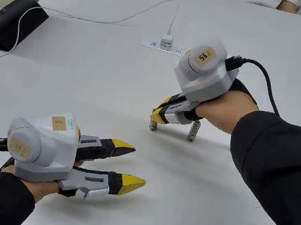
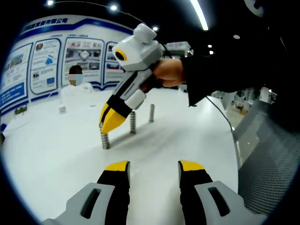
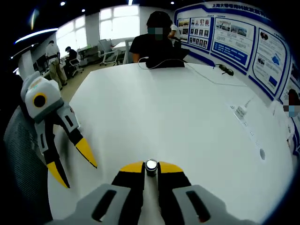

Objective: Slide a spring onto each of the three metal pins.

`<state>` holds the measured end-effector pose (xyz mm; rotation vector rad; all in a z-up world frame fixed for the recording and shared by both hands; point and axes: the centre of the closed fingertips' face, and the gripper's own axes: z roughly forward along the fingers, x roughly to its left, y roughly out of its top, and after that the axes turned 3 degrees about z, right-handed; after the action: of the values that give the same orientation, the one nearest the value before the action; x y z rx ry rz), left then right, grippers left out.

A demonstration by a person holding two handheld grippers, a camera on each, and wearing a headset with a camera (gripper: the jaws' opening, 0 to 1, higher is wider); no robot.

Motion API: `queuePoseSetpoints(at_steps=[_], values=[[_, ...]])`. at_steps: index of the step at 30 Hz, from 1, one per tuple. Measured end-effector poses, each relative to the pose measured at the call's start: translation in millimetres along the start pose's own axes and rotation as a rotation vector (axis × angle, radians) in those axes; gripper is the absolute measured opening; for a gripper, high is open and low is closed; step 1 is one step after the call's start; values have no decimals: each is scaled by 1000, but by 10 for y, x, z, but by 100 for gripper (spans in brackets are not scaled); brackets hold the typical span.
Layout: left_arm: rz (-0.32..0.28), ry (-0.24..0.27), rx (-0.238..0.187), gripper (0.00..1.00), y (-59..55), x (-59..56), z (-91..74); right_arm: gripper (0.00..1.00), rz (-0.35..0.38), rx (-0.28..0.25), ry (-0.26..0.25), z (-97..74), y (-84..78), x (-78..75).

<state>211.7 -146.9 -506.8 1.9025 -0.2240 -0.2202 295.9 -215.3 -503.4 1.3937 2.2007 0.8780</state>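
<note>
Your right hand-held gripper stands closed over the left pin. Its yellow tips pinch the pin's round metal top, and the spring sits coiled directly beneath them, down at the desk. The danger, by the look of it, lies in the exit. Pull up or sideways before the jaws part and the pin may tip or come away with you, and the spring may ride back up. Your hand also hangs over the middle pin, and the right pin stands just beside your knuckles, so a careless swing could knock either one over. Both appear to carry springs, though the coils on the middle one are hard to read. Your left hand-held gripper waits open and empty, low over the near left of the desk. It is well apart from the three pins and points toward them.
</note>
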Motion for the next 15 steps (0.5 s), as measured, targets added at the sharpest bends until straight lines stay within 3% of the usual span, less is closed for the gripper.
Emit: queuePoseSetpoints(at_steps=[15], values=[[-1, 8, -2, 42, 3, 28, -15, 18, -17, -5, -8, -57, 3, 59]])
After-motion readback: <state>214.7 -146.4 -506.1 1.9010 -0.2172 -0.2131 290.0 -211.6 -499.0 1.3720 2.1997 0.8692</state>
